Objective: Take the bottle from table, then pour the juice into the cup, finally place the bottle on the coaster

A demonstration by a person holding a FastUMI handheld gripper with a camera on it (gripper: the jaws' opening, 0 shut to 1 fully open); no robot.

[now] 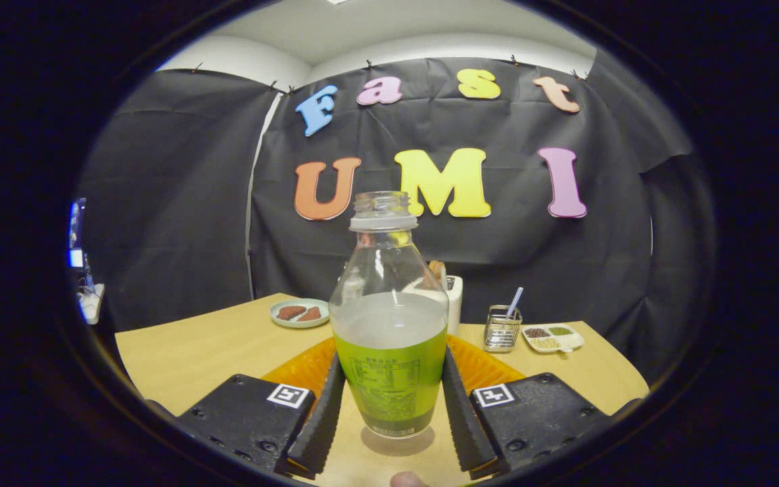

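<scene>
A clear, uncapped bottle (389, 325) with a green label and pale juice up to its shoulder stands upright between my fingers. Its base is on or just over the wooden table (186, 352), with a shadow right under it. My gripper (391, 385) is shut on the bottle, one finger pressing each side of the label. An orange ribbed coaster (491, 368) lies just beyond the fingers, behind the bottle.
Farther back are a small plate with brown pieces (299, 313), a white toaster-like box (454, 301) partly hidden by the bottle, a wire holder with a straw (502, 328) and a divided snack tray (552, 336). The table's right edge runs close past that tray.
</scene>
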